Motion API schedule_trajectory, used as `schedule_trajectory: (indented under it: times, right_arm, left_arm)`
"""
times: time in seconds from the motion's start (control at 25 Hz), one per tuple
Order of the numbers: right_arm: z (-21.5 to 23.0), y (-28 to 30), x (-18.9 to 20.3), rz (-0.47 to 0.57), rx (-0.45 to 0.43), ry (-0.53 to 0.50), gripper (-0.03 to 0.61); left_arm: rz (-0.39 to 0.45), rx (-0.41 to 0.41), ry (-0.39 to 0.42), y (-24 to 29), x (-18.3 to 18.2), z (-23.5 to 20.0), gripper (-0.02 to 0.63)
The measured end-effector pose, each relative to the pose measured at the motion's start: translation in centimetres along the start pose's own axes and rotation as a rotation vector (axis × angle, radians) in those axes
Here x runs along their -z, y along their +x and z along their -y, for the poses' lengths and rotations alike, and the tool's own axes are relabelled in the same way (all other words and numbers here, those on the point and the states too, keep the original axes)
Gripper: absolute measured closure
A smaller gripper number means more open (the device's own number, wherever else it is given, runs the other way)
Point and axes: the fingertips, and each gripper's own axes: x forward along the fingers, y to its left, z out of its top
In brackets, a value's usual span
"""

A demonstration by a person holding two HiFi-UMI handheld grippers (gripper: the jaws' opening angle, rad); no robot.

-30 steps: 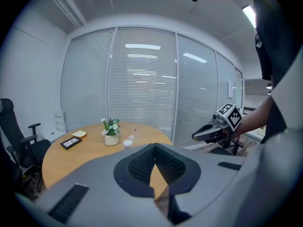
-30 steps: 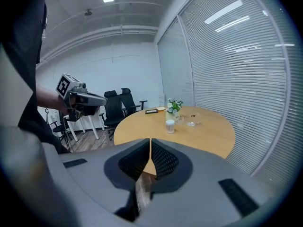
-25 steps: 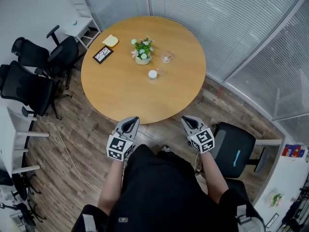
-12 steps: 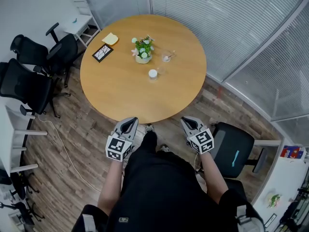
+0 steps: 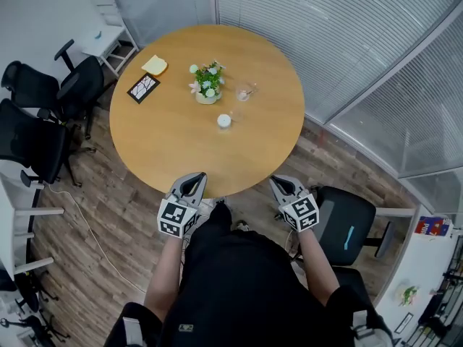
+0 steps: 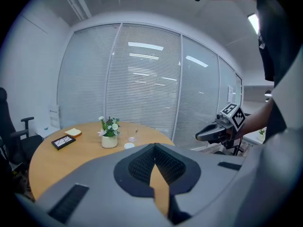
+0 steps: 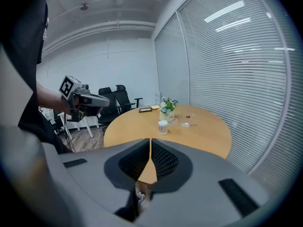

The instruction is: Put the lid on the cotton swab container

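Note:
A small white cotton swab container stands near the middle of the round wooden table. Behind it to the right lies its clear lid. My left gripper hovers at the table's near edge, jaws shut and empty. My right gripper hangs just off the near right edge, also shut on nothing. Each gripper shows in the other's view: the right gripper and the left gripper. Both are well short of the container.
A flower pot stands just behind the container. A black framed card and yellow notes lie at the table's far left. Black office chairs stand left, another chair right. Blind-covered glass walls close the back.
The person has stepped toward the table; both grippers have come up to its near edge. Jaws stayed shut.

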Motion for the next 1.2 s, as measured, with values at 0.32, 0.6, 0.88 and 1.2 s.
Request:
schedule_trajectory:
  times: [0.32, 0.6, 0.88, 1.2]
  right_arm:
    - [1.7, 3.7, -1.2, -0.022, 0.029, 0.029, 0.569]
    - [2.5, 7.1, -1.9, -0.051, 0.028, 0.044, 0.569]
    - [3.4, 10.2, -3.1, -0.057, 0.028, 0.054, 0.569]
    - [4.9, 13.6, -3.3, -0.070, 0.044, 0.095, 0.568]
  left_arm:
    - [-0.031, 0.066, -0.001, 4.1, -0.8, -3.7, 0.606]
    - [-0.044, 0.112, -0.002, 7.0, -1.6, -6.2, 0.606]
    - [-0.087, 0.153, -0.001, 9.6, -0.8, -8.5, 0.606]
    - [-0.119, 0.220, 0.008, 12.4, -0.3, -10.2, 0.606]
